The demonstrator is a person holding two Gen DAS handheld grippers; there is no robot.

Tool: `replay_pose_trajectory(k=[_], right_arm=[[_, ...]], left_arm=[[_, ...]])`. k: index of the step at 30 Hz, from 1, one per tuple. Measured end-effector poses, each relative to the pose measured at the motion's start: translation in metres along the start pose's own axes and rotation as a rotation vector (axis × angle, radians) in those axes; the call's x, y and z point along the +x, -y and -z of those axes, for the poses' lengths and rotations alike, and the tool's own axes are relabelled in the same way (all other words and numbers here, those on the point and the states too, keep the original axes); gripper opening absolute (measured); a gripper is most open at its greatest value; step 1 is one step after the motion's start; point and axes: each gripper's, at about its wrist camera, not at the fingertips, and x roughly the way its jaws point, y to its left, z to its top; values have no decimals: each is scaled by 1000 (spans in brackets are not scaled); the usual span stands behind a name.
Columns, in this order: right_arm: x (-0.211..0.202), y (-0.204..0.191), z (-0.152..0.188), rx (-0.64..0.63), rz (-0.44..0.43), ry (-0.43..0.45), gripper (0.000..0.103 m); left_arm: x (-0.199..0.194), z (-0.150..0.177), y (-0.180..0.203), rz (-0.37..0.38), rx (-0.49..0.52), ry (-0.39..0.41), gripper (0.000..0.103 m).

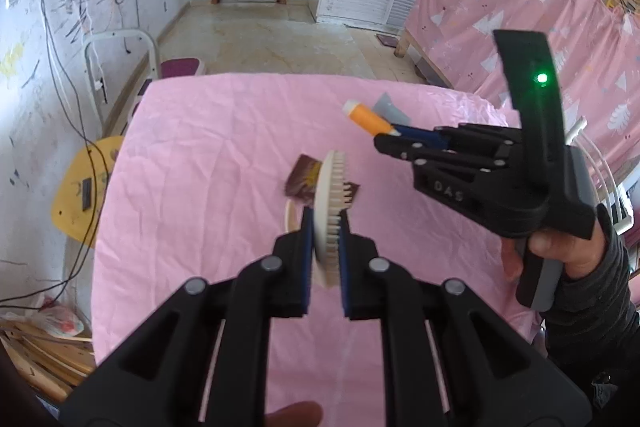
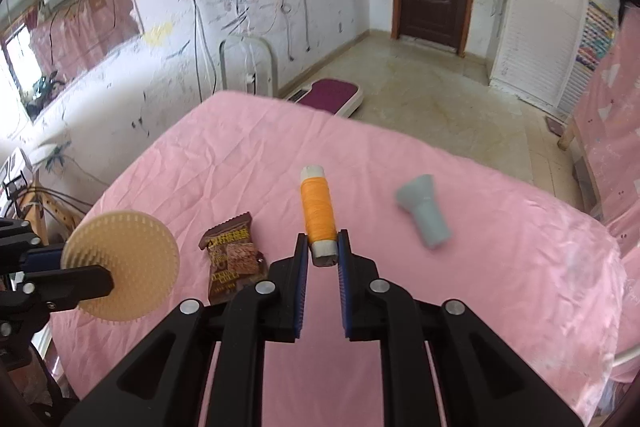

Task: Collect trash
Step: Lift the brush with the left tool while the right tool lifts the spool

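Left gripper clamped on round bristled disc, held above pink cloth. Snack wrapper flat mid-cloth, just beyond and below disc, long axis running near-to-far; likely next pickup, left hand nearer. Right gripper pinches lower end of orange thread spool, spool pointing toward far edge. Grey funnel-shaped piece lies toward right edge.

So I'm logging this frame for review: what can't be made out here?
- Snack wrapper: left wrist view, middle hidden by the round brush.
- Wrapper print: right wrist view, too small to read.
- Grey funnel piece: left view, partly behind the orange thread spool.
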Motion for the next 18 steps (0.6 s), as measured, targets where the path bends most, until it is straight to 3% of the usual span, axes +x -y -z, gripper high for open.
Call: replay_pose_trajectory(k=[18], right_arm=[[-116,101,60,203,98,214,3]], left_arm=[[12,-17,105,7,183,3,10]])
